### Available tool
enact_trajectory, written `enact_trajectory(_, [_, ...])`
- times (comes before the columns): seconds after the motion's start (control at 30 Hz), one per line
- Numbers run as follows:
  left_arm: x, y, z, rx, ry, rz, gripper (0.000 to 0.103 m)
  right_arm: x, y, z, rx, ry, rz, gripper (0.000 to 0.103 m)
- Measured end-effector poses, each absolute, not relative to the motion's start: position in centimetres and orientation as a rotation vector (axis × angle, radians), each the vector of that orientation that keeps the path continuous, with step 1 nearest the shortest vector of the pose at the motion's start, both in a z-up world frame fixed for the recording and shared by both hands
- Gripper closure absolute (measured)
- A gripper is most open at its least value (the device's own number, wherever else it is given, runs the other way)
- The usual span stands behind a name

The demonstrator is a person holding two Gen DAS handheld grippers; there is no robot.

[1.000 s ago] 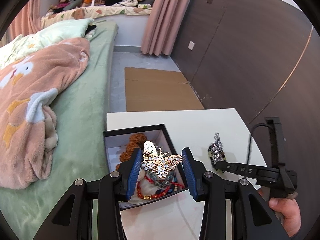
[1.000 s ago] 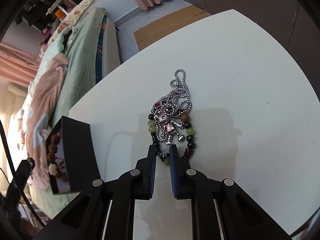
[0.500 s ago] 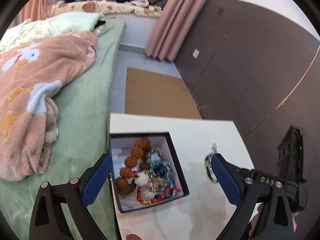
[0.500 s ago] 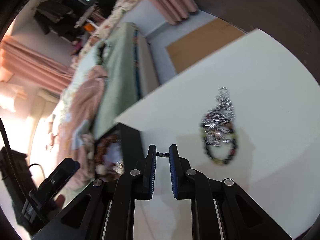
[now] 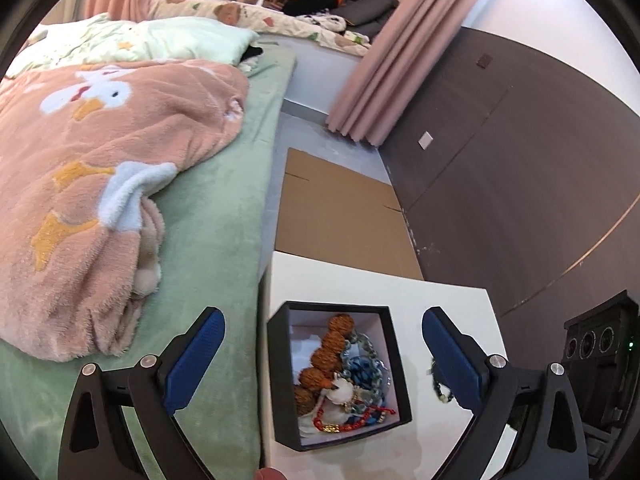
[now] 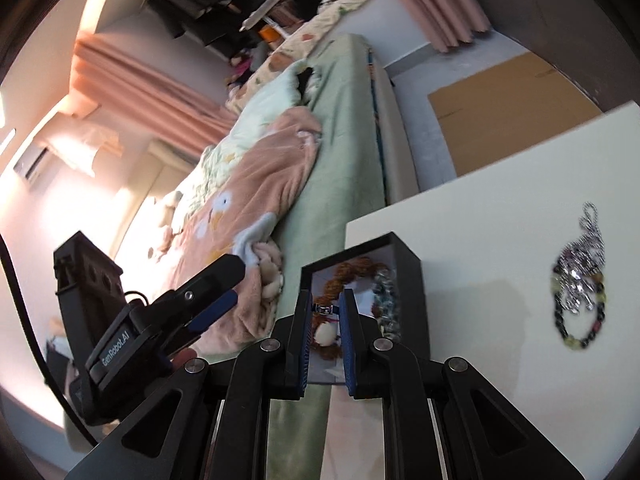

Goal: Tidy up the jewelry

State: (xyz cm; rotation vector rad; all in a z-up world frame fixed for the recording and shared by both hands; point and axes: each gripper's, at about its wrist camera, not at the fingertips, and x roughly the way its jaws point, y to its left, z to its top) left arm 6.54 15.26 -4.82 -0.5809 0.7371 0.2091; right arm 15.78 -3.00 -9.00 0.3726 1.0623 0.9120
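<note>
Here a small metal piece (image 6: 325,309) is seen spanning the narrow gap between the blue pads of the right gripper (image 6: 325,314), whose jaws have just been opening, above the black box (image 6: 408,280) of beads at the white table's (image 6: 480,240) edge. A bead bracelet tangled with a silver chain (image 6: 580,292) is left lying on the table, well apart from the box. The left gripper (image 5: 324,350) is held wide open and empty, its pads either side of the box, beside the green bed (image 5: 224,216).
</note>
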Motion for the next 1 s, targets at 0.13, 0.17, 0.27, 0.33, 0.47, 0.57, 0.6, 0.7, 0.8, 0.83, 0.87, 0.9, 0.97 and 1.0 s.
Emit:
enact_trajectory(0.13, [6.5, 15.8, -5.1, -0.588, 0.743, 0.222, 0.004, 16.4, -4.3, -9.6, 0.407, 1.055, 0.837, 0.041])
enact_trajectory(0.17, [6.6, 15.8, -5.2, -0.589, 0.744, 0.221, 0.004, 16.6, -4.6, -9.5, 0.403, 1.052, 0.825, 0.041])
enact_trajectory(0.27, [6.8, 15.5, -5.1, -0.587, 0.744, 0.213, 0.004, 17.4, -6.2, -9.5, 0.418, 1.055, 0.797, 0.041])
enact_trajectory(0.33, [7.0, 15.2, -5.1, -0.581, 0.742, 0.206, 0.004, 17.8, -7.4, -9.4, 0.424, 1.05, 0.772, 0.041])
enact_trajectory(0.47, [7.4, 14.2, -4.9, -0.564, 0.738, 0.187, 0.004, 18.6, -10.3, -9.2, 0.45, 1.04, 0.711, 0.041])
enact_trajectory(0.57, [7.8, 13.3, -4.7, -0.555, 0.732, 0.171, 0.004, 19.0, -12.6, -8.8, 0.462, 1.029, 0.665, 0.041])
enact_trajectory(0.6, [8.0, 12.9, -4.6, -0.55, 0.731, 0.167, 0.004, 19.2, -13.4, -8.7, 0.465, 1.025, 0.647, 0.041])
enact_trajectory(0.7, [8.5, 11.5, -4.5, -0.53, 0.733, 0.155, 0.004, 19.6, -15.2, -8.5, 0.469, 1.019, 0.608, 0.041])
enact_trajectory(0.8, [8.9, 10.3, -4.5, -0.528, 0.741, 0.131, 0.004, 19.8, -16.8, -8.3, 0.458, 1.018, 0.564, 0.041])
enact_trajectory(0.83, [9.0, 9.8, -4.5, -0.525, 0.743, 0.124, 0.004, 19.9, -17.3, -8.2, 0.451, 1.018, 0.549, 0.041])
enact_trajectory(0.87, [9.3, 9.2, -4.5, -0.515, 0.745, 0.116, 0.004, 19.9, -17.6, -8.1, 0.445, 1.017, 0.536, 0.041])
enact_trajectory(0.9, [9.4, 8.6, -4.4, -0.505, 0.746, 0.109, 0.004, 20.0, -18.2, -8.1, 0.439, 1.017, 0.523, 0.041])
enact_trajectory(0.97, [9.8, 7.5, -4.3, -0.485, 0.744, 0.088, 0.004, 20.1, -18.9, -8.1, 0.436, 1.021, 0.51, 0.041])
enact_trajectory(1.0, [9.9, 7.0, -4.3, -0.477, 0.744, 0.077, 0.004, 20.2, -19.2, -8.2, 0.433, 1.024, 0.503, 0.041])
